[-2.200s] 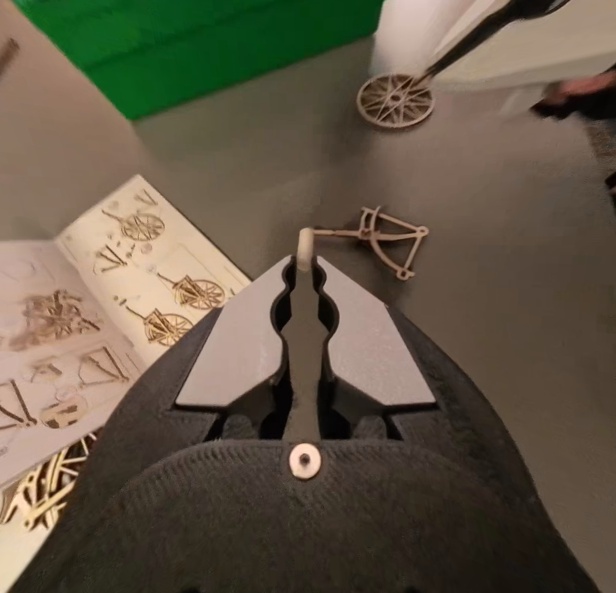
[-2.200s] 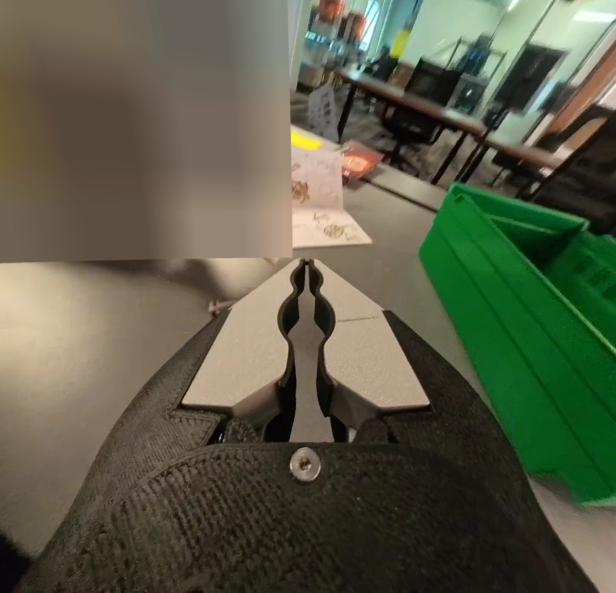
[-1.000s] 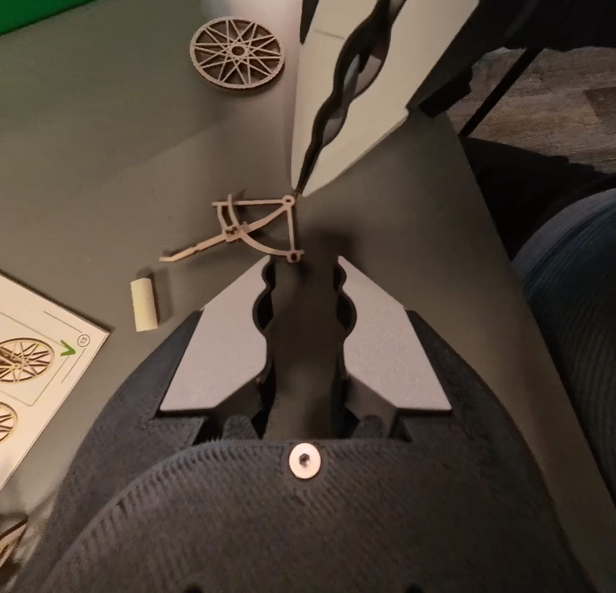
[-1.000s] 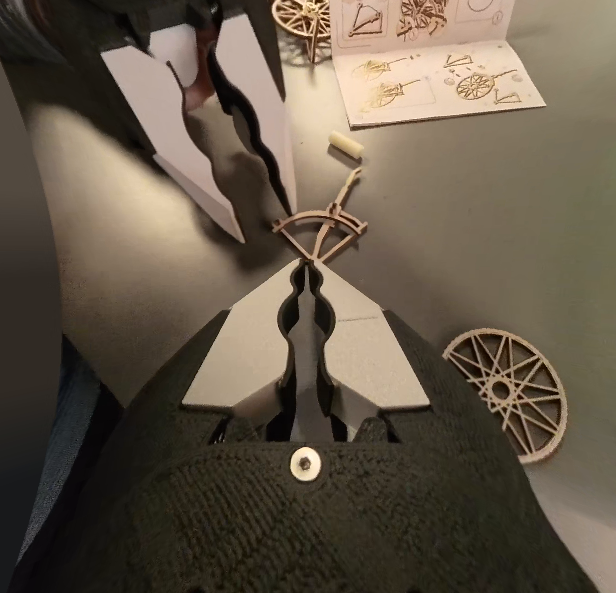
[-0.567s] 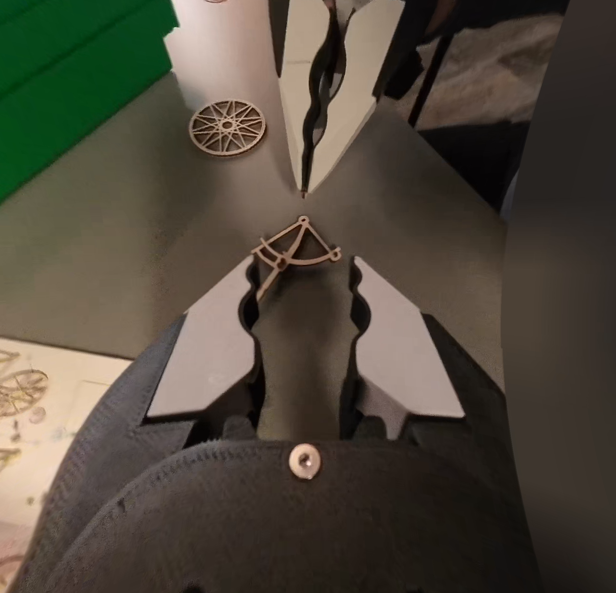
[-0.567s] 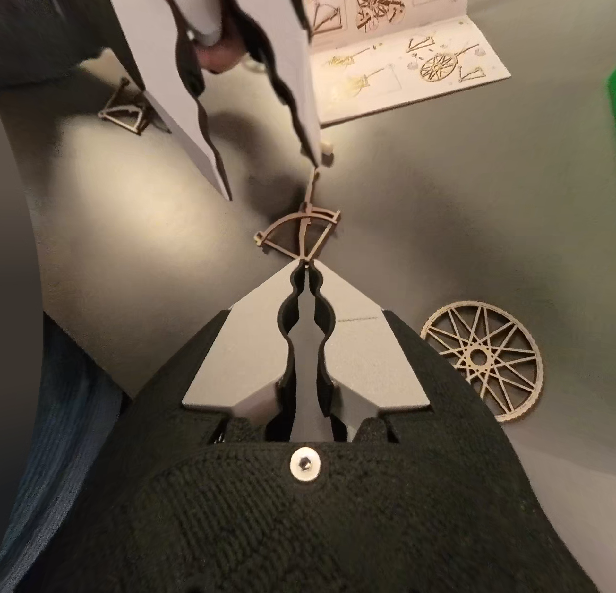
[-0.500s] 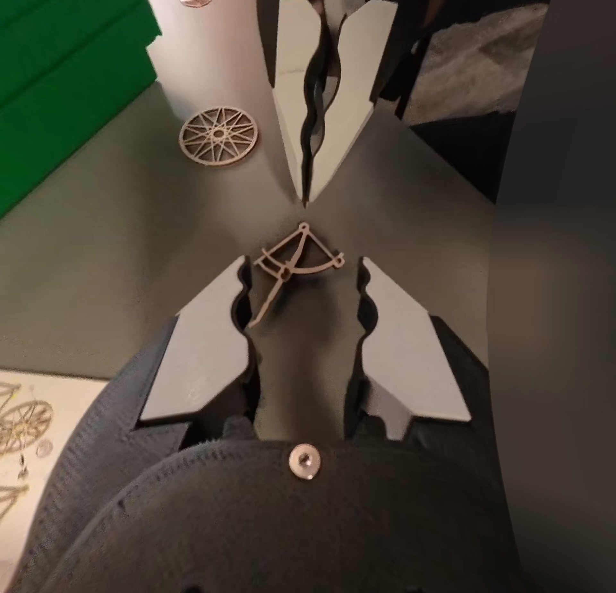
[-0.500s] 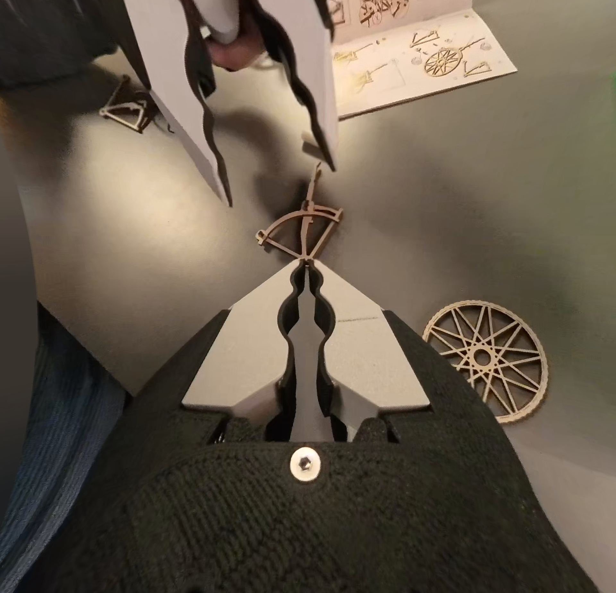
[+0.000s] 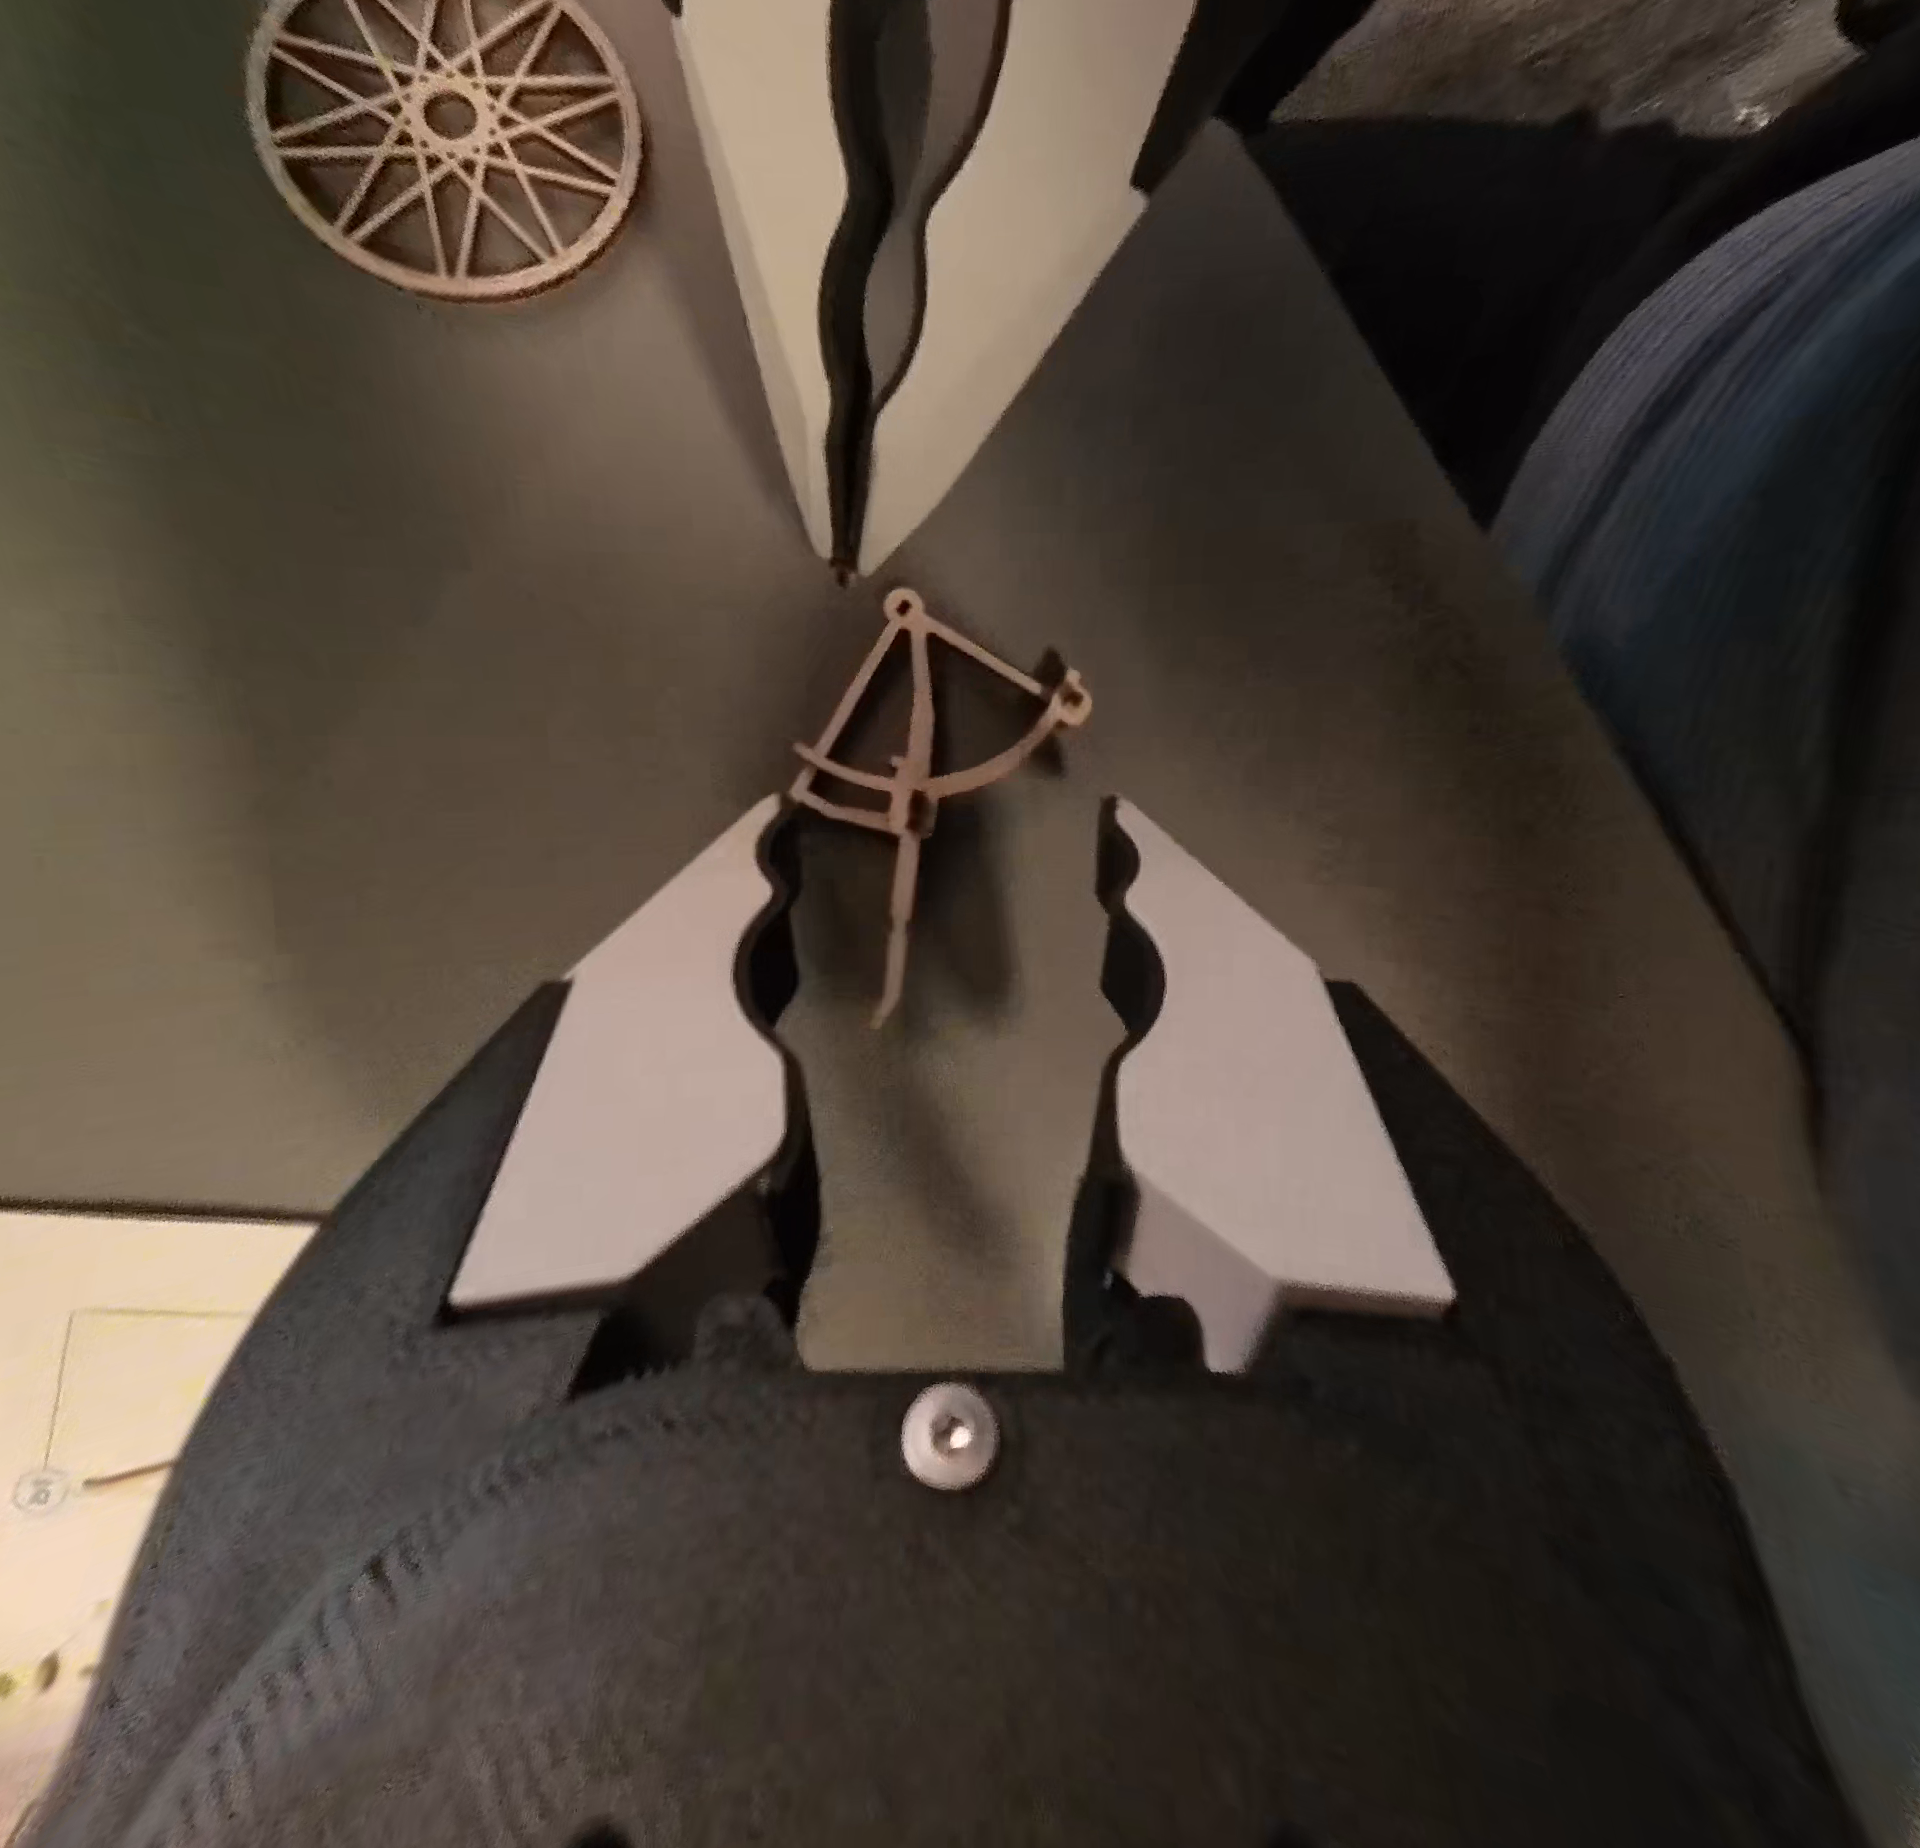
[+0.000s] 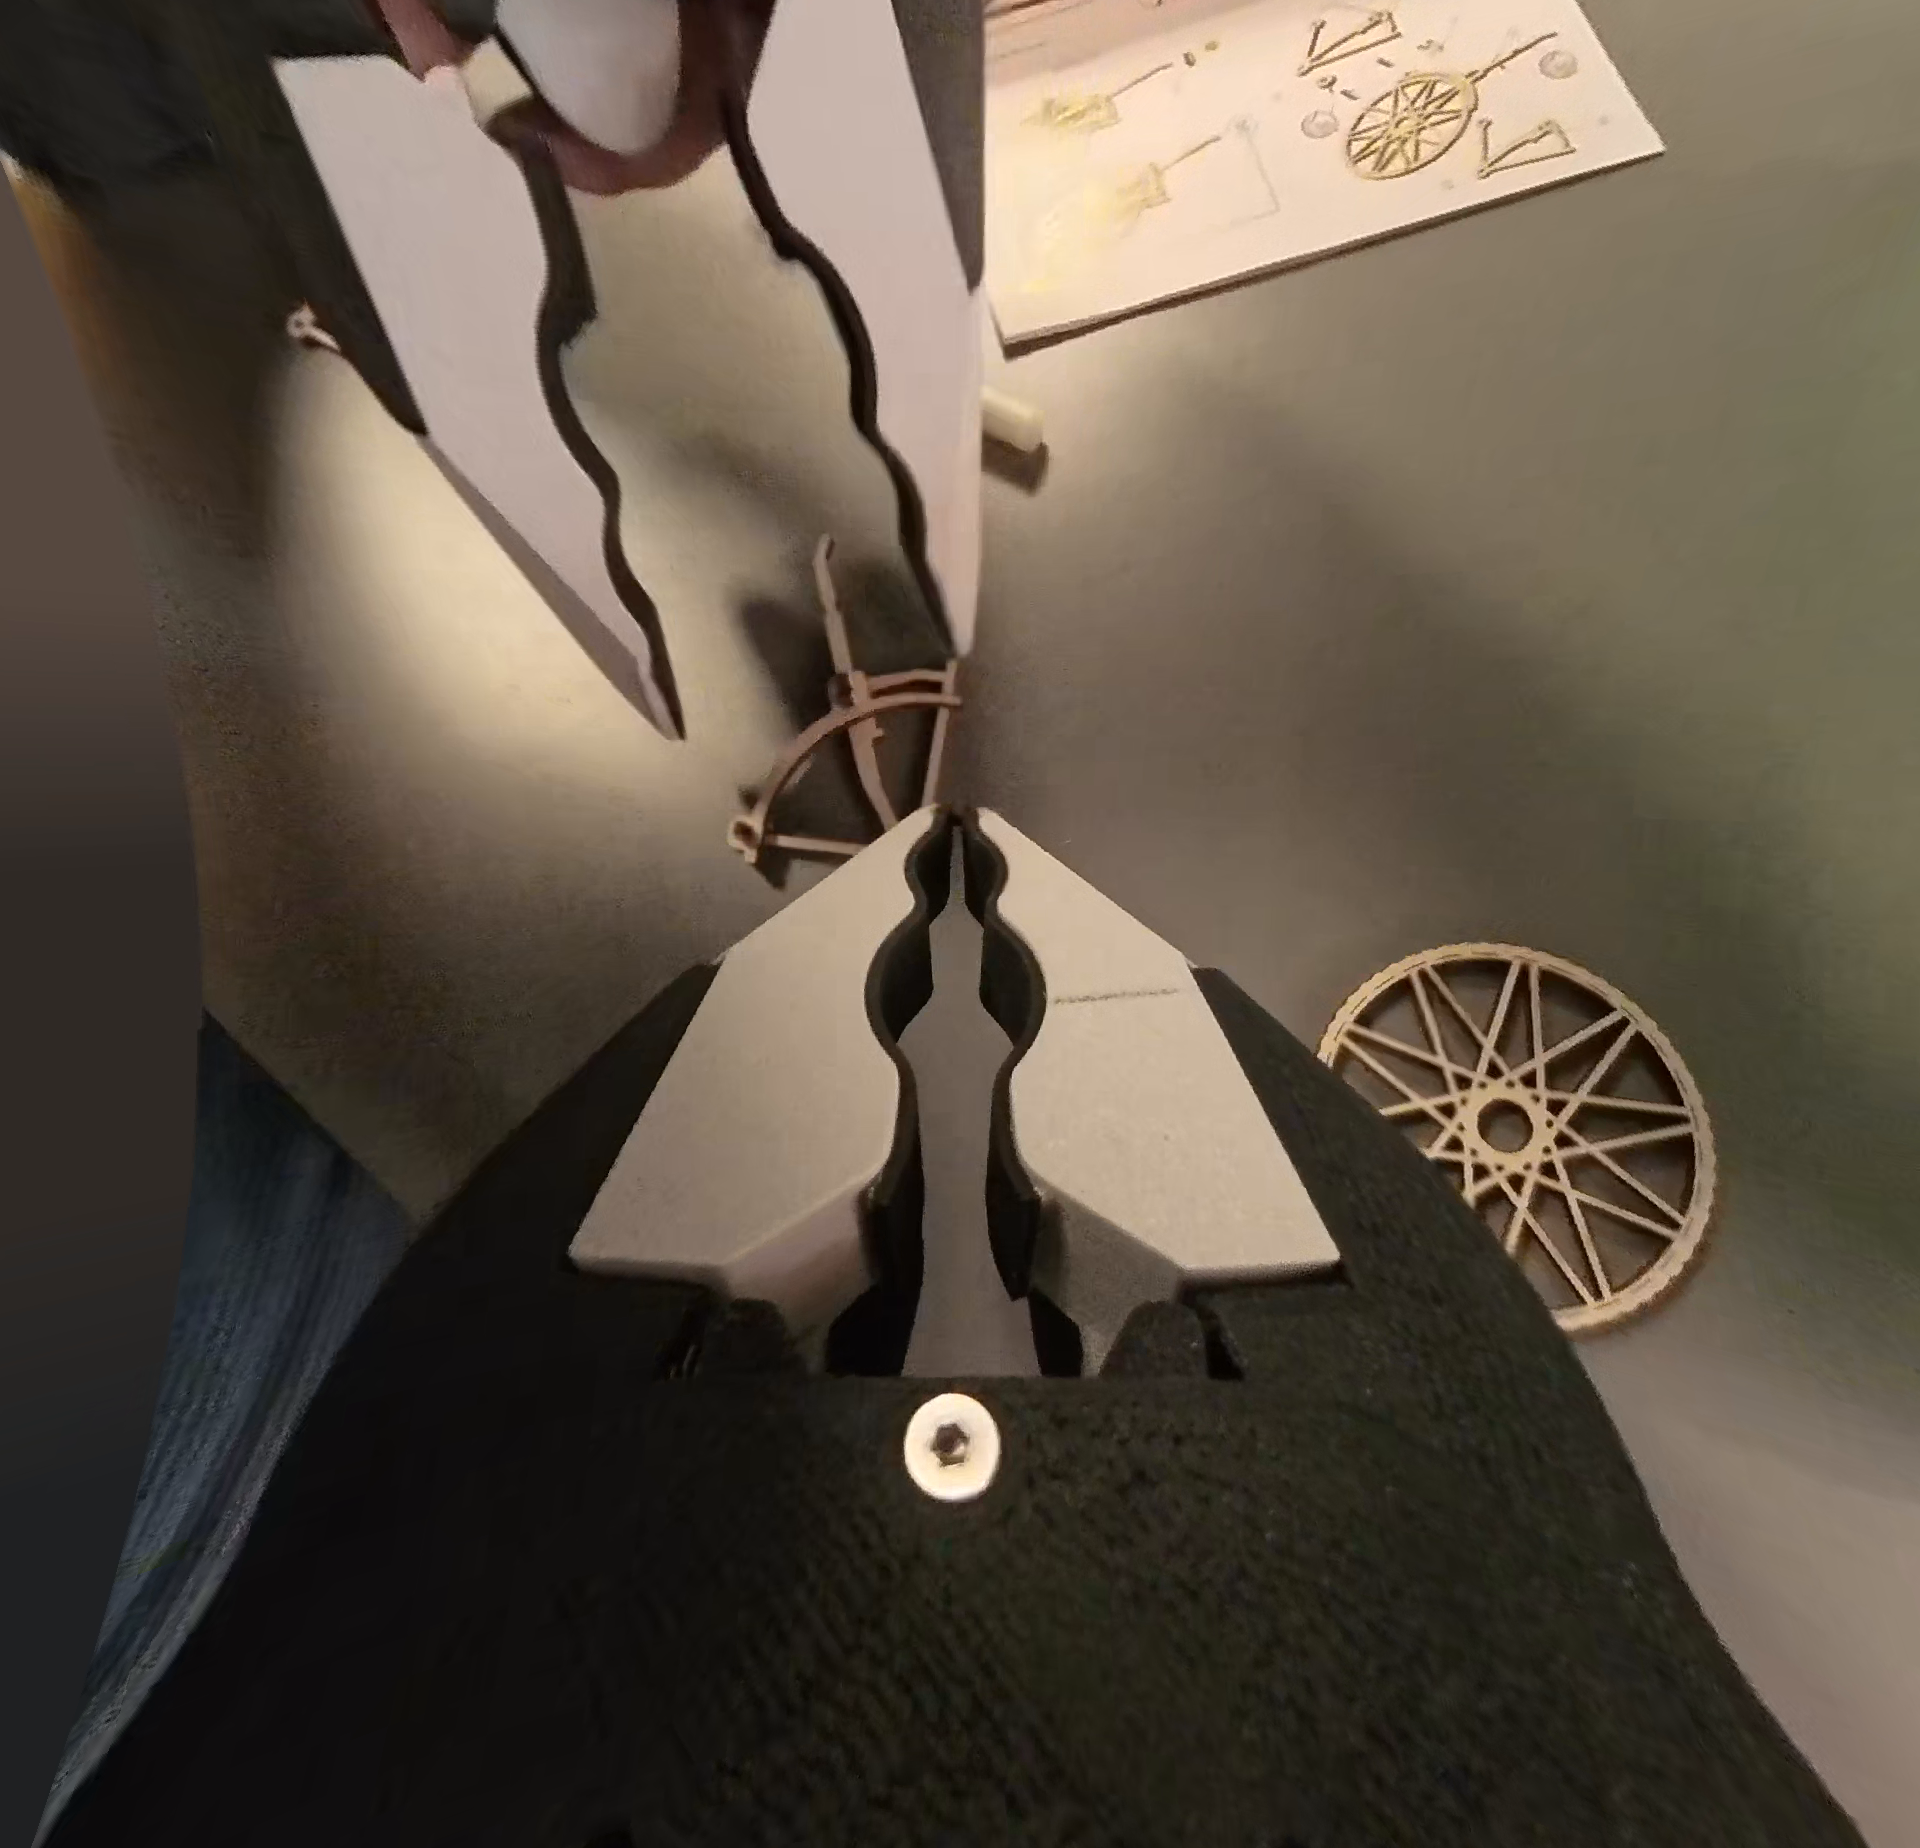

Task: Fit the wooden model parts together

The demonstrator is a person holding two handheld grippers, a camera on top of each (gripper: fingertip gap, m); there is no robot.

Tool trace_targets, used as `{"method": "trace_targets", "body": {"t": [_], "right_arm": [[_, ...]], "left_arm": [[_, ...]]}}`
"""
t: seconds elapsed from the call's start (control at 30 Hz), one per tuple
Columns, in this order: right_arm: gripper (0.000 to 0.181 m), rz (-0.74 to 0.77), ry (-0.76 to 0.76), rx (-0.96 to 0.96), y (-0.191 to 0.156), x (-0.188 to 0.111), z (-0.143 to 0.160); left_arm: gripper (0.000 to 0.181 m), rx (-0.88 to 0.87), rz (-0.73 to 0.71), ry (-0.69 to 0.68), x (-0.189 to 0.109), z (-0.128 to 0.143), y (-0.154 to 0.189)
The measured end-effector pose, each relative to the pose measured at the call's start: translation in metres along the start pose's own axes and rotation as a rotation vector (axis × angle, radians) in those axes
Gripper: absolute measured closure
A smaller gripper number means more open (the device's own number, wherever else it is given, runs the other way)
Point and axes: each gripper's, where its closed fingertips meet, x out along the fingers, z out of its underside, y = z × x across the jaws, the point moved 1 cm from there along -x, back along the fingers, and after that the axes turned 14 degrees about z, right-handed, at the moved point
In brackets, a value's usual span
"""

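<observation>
Open instruction booklet (image 10: 1320, 125) on grey table (image 10: 1455, 572)

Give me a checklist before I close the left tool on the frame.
1. Left tool open: ok.
2. Frame stem lies inside the left tool's gap: ok.
3. Right tool shut, with its tip at the frame's corner: ok.
4. Right tool actually gripping the frame: cannot tell.
5. Wheel lies apart from both tools: ok.
</observation>
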Motion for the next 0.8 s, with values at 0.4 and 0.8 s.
{"method": "trace_targets", "body": {"t": [0.4,0.8], "right_arm": [[0.181,0.000,-0.088,-0.073,-0.009,-0.002,0.006],[0.181,0.152,0.045,-0.086,0.008,-0.006,-0.007]], "left_arm": [[0.136,0.253,-0.022,0.116,0.006,-0.007,-0.009],[0.119,0.257,-0.008,0.129,-0.001,-0.003,-0.010]]}}
